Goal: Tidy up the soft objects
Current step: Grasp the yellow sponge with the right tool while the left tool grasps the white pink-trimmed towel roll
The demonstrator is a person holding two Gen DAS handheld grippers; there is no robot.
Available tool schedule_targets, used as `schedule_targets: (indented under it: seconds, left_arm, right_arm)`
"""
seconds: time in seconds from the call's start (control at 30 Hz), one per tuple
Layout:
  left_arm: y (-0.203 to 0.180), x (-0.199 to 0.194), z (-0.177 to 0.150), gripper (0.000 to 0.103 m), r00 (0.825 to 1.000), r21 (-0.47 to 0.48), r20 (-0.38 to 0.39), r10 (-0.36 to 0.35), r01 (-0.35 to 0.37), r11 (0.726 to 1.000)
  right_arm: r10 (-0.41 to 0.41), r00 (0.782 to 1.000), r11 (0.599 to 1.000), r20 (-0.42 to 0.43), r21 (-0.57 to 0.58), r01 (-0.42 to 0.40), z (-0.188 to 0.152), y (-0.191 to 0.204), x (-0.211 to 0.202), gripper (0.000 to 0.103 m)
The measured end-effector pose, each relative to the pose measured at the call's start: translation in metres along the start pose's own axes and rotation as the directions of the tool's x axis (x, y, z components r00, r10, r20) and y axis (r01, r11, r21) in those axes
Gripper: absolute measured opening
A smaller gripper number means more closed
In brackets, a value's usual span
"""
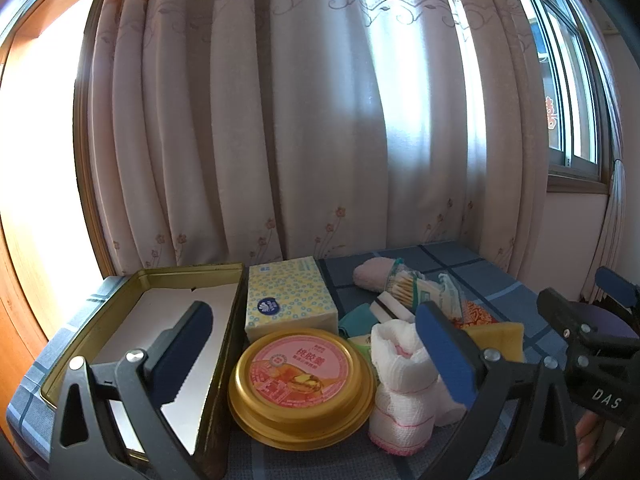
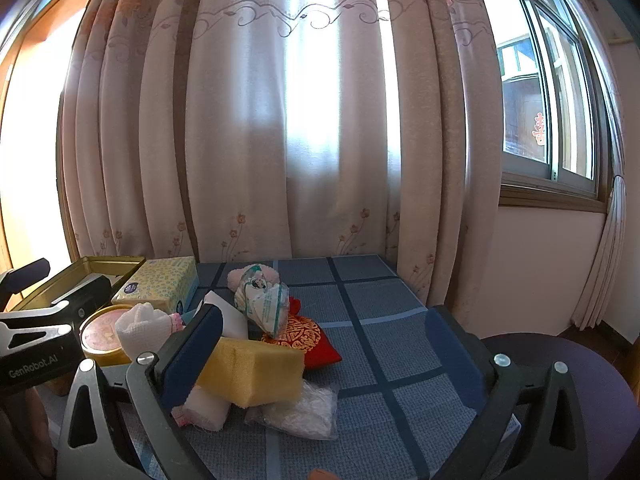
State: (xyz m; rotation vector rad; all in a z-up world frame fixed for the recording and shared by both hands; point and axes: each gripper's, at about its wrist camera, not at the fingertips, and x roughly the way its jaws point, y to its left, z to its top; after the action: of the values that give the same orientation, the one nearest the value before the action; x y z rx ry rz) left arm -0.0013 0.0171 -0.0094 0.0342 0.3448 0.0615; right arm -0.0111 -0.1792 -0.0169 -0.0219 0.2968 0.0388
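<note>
On the blue checked bench [image 2: 380, 304], soft items lie heaped beside an open gold tin [image 1: 132, 320] at far left, which appears the likely receptacle. Judged risks, left to right: the round gold-lidded tub [image 1: 302, 384] stands just beside the tin wall and could be knocked; the gauze roll [image 1: 400, 376] may unravel if pinched by a loose end; the yellow sponge [image 2: 250, 372] rests atop other items, so lifting it could drag the clear plastic packet [image 2: 298, 408] along. The left tongs [image 1: 316, 356] stand wide apart, empty, straddling tub and gauze. The right tongs [image 2: 328, 360] are likewise spread, holding nothing, one finger close beside the sponge; contact cannot be confirmed.
</note>
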Motion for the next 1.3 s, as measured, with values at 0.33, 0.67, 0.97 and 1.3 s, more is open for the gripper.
schedule_targets:
  seconds: [0.33,0.67,0.97,1.3]
  left_arm:
    - [-0.001,0.000,-0.009,0.103,1.000,0.018,-0.005,0.009,-0.009,1.000]
    - [0.001,0.010,-0.029,0.103,0.999,0.008,-0.050,0.010,-0.009,1.000]
    - [-0.018,0.008,-0.032,0.102,0.999,0.067,-0.041,-0.036,0.038,0.997]
    - [-0.021,0.011,-0.029,0.102,0.996,0.062,-0.062,-0.068,0.072,0.995]
  right_arm:
    - [-0.011,1.000,1.000,-0.004,-0.012,0.011,-0.005,-0.007,0.000,0.102]
    - [0.038,0.998,0.999,-0.050,-0.018,-0.039,-0.023,-0.007,0.015,0.102]
    - [0.104,0.993,0.993,-0.058,-0.048,-0.106,-0.028,0.008,0.025,0.099]
    - [0.232,0.966,0.970,-0.114,-0.041,-0.238,-0.032,0.019,0.039,0.031]
